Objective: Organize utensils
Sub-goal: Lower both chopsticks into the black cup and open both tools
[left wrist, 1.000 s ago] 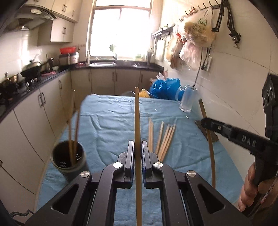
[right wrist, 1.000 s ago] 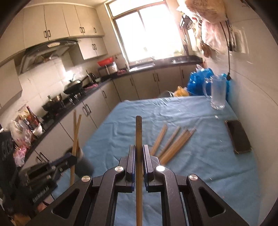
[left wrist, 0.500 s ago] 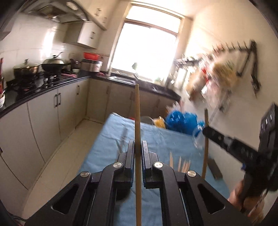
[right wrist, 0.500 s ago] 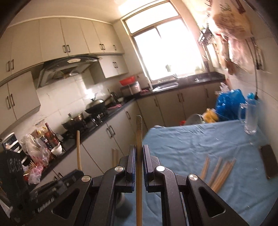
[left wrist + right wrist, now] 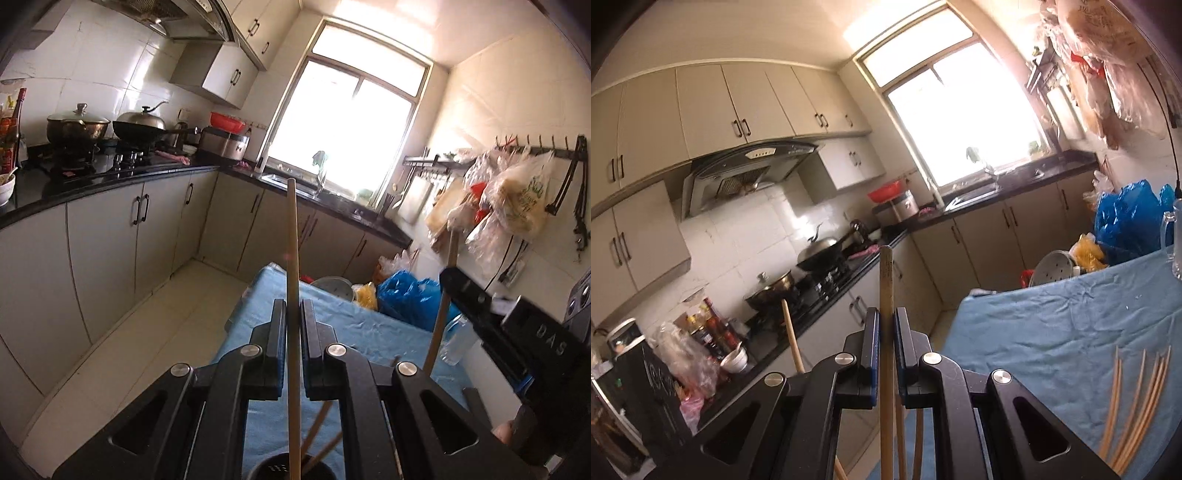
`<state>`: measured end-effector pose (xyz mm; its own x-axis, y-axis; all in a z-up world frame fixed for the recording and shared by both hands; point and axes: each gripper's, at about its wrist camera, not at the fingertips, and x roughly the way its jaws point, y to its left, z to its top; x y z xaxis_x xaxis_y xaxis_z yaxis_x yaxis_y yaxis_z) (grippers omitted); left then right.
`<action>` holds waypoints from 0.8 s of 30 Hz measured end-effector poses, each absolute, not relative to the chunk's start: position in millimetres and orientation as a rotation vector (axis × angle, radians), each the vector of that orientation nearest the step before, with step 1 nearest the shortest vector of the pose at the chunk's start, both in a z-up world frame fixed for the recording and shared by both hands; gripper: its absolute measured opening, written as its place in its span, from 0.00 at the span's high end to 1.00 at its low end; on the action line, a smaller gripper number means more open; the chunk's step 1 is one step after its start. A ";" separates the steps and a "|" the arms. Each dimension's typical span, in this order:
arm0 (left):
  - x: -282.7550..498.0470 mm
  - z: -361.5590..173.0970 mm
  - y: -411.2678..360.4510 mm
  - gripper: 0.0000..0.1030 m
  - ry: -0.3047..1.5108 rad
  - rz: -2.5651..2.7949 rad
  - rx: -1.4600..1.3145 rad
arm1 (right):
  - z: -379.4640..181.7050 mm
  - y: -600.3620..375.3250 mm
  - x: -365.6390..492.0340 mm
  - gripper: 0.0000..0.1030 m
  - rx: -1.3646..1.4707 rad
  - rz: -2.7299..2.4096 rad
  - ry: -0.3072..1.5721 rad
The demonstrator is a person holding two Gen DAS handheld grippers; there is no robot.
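Two grippers, your left gripper (image 5: 293,325) and right gripper (image 5: 885,332), each clench one chopstick (image 5: 292,258) upright; loose chopsticks (image 5: 1134,402) lie on the blue cloth (image 5: 1052,325); a dark holder (image 5: 284,470) sits below.

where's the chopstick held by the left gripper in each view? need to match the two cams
Left wrist: the left gripper's chopstick runs up the centre, clamped between the jaws.
Right wrist: it shows at lower left, leaning beside the right gripper.
Shared landmark: the wok on the stove.
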<state>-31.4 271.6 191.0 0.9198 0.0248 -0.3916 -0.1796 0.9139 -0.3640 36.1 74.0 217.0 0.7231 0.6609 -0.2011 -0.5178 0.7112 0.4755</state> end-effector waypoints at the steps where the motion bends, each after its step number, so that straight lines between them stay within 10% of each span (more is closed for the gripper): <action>1: -27.3 186.3 272.3 0.94 0.405 0.105 -0.406 | 213.4 79.2 37.9 0.92 0.399 0.664 0.367; 24: -44.3 153.9 250.9 0.92 0.469 0.200 -0.330 | 154.1 85.3 20.6 0.90 0.232 0.600 0.444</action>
<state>-44.3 250.9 153.9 0.8740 0.1131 -0.4727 -0.2632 0.9277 -0.2646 20.6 85.3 154.1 0.7355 0.5895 -0.3339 -0.4915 0.8035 0.3359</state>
